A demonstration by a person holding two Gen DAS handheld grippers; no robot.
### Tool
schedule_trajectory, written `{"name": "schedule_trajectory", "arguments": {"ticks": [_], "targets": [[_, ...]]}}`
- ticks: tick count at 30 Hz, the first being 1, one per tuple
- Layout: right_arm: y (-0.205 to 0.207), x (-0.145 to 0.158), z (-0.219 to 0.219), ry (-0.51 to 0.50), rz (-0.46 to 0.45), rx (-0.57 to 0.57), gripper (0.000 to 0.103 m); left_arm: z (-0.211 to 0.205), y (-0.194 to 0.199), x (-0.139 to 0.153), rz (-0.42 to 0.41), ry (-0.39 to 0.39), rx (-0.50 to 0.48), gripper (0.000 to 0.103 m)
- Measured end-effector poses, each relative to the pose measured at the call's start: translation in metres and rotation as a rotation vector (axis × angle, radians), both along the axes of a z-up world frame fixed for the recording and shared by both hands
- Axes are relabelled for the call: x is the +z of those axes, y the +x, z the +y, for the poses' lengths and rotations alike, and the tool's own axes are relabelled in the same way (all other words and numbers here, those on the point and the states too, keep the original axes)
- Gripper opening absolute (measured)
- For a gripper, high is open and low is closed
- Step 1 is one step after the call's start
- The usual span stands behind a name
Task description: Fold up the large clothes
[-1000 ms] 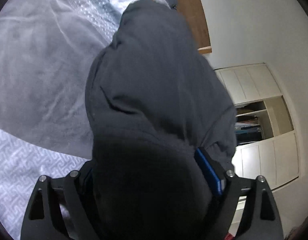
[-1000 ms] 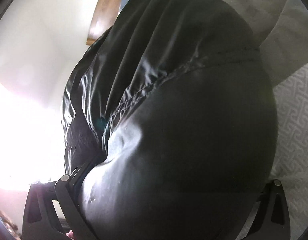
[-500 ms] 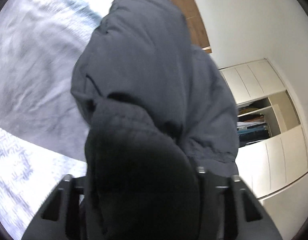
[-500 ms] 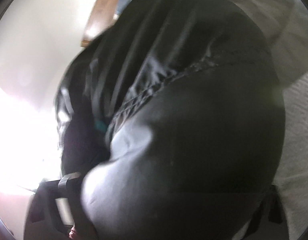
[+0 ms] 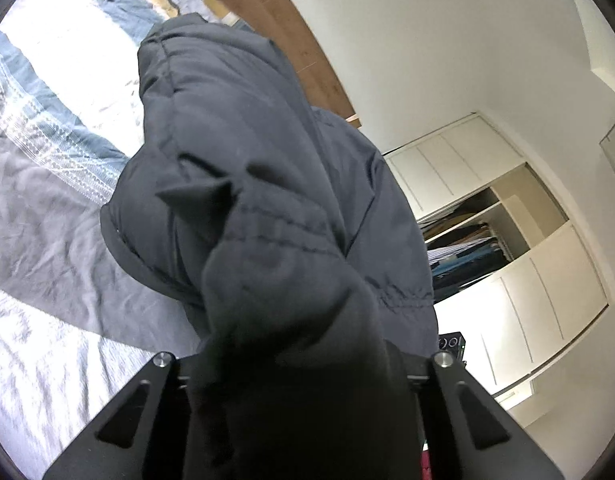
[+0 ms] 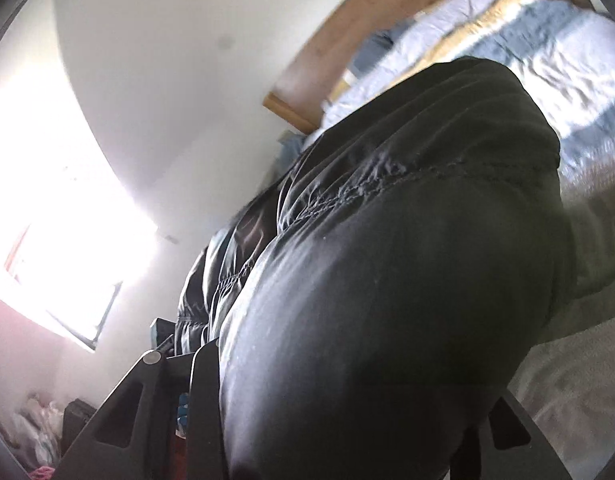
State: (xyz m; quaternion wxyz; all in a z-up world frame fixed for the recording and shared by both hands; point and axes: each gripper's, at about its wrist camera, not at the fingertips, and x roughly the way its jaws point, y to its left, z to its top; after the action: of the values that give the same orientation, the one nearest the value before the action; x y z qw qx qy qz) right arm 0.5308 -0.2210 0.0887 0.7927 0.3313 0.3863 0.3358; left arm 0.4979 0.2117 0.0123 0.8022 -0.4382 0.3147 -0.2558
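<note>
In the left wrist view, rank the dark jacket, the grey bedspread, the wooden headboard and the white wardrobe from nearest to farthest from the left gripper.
1. Dark jacket: bunched in the left gripper, centre.
2. Grey bedspread: below, left.
3. Wooden headboard at the top and white wardrobe on the right: both farther, too close to call.

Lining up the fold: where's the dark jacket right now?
The dark jacket fills both wrist views, bunched in the left tool and right tool, above the bed.
</note>
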Motion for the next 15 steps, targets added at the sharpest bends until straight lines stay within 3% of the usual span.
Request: {"name": "schedule_trajectory", "arguments": {"ticks": [2, 6, 15], "targets": [[-0.014, 0.009, 0.003, 0.007, -0.005, 0.002, 0.037, 0.004, -0.035, 0.006, -0.007, 0.011, 0.001, 0.020], [-0.042, 0.004, -0.005, 0.000, -0.003, 0.001, 0.037, -0.001, -0.056, 0.002, 0.022, 0.033, -0.001, 0.020], [-0.053, -0.092, -0.023, -0.093, 0.193, -0.074, 0.038, -0.004, -0.057, -0.080, 0.217, 0.183, 0.043, 0.024]]}}
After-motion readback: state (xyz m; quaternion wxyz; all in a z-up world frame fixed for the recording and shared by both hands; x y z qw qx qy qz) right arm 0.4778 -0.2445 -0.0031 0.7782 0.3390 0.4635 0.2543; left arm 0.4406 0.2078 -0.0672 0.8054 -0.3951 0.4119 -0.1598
